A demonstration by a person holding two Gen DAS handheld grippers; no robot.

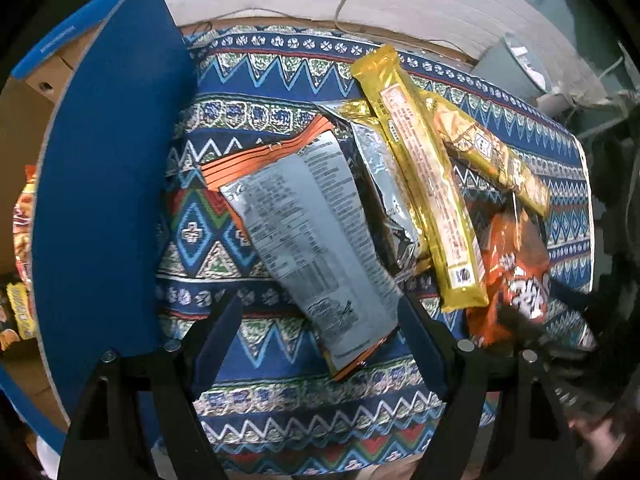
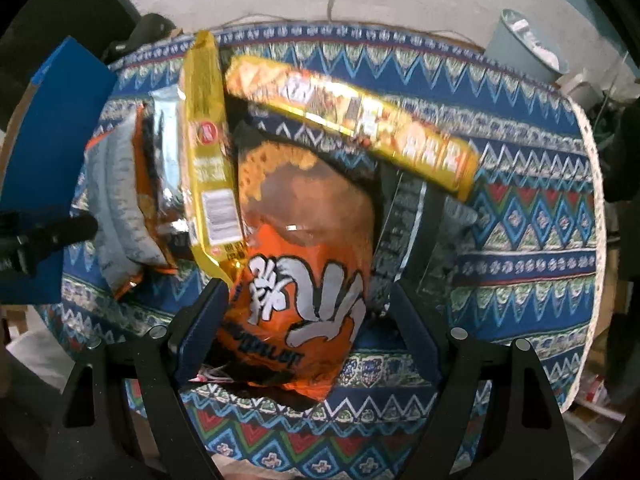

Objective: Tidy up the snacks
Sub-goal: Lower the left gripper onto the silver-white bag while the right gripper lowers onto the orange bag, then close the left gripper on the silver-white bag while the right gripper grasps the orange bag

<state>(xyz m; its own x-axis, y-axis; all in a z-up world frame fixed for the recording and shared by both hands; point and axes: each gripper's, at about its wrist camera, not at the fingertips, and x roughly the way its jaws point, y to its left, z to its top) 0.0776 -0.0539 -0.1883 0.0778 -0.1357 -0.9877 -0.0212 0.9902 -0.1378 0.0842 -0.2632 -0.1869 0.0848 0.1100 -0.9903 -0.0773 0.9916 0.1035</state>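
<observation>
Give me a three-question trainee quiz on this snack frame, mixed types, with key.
1. True or false: the right gripper is clamped on the orange bag.
2. The grey packet lies between whose fingers? A. left gripper B. right gripper
3. Fill in: the snacks lie on a patterned ____.

Key: 1 false; the jaws stand open around it. 2 A. 3 cloth.

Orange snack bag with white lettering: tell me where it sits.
The orange snack bag lies on the patterned cloth, centred between the right hand-held gripper's open jaws, its left edge under the yellow packet.
</observation>
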